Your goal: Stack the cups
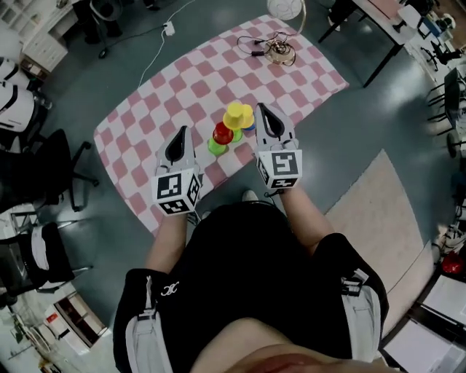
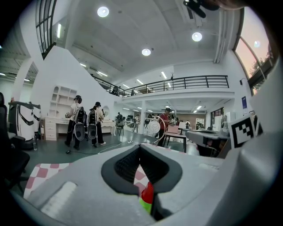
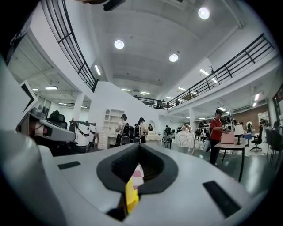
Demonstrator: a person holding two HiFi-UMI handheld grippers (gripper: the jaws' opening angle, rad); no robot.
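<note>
Several small cups stand close together on the pink checkered cloth [image 1: 167, 95], which lies on the floor: a yellow cup [image 1: 238, 114], a red cup [image 1: 223, 134], a green cup [image 1: 215, 148] and a blue cup [image 1: 250, 127] half hidden behind the yellow one. My left gripper [image 1: 183, 131] hangs above the cloth just left of the red and green cups, jaws together. My right gripper [image 1: 262, 109] hangs just right of the yellow cup, jaws together and holding nothing. Under the left gripper [image 2: 140, 148] the red cup [image 2: 148, 193] and green cup [image 2: 146, 205] show. Under the right gripper [image 3: 139, 148] the yellow cup [image 3: 130, 196] shows.
A tangle of cable with a small device [image 1: 279, 51] lies at the cloth's far end. Black office chairs [image 1: 44, 167] stand at the left, a beige rug [image 1: 378, 218] at the right, a table [image 1: 378, 22] at the top right. People stand far across the hall [image 2: 84, 126].
</note>
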